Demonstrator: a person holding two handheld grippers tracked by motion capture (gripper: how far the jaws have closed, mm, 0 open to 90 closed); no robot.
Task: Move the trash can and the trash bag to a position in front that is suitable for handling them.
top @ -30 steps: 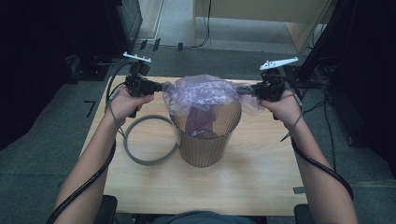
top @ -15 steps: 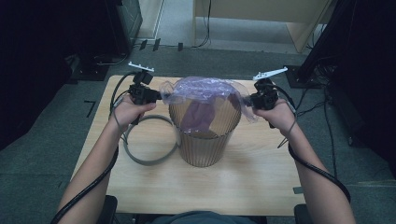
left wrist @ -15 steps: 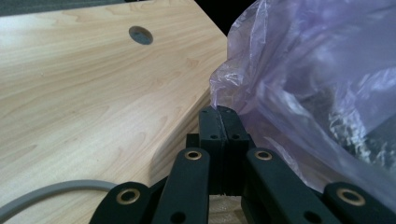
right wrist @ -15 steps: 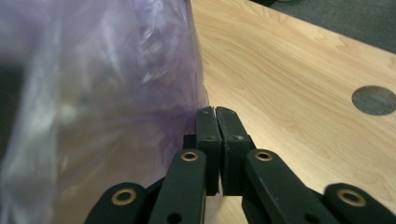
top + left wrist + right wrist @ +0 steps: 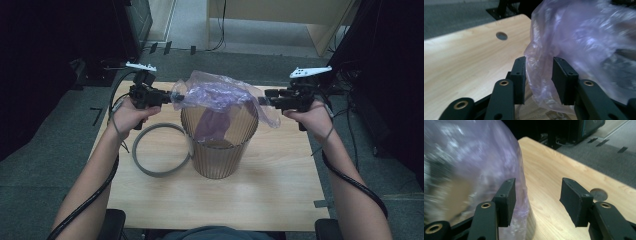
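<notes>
On the left of the wooden table, near the bin, a grey ring lay flat. Above and beyond it the left gripper had just been opening; its pads stood apart with a fold of the purple plastic bag loose between them, not pinched. In the middle stood the ribbed brown bin, with the bag draped over its mouth and sagging inside, its edges flaring past the rim on both sides. At the right, the right gripper had also just been opening, its jaws parted wide; in the right gripper view the bag lay against the outside of one pad with nothing between them.

The step in hand seemed to be fitting the bag over the bin's rim. To do it well, each gripper should probably take a fresh hold lower on the film, pull outward evenly, and draw the edge down over the rim before the ring goes on, without tipping the light bin.
</notes>
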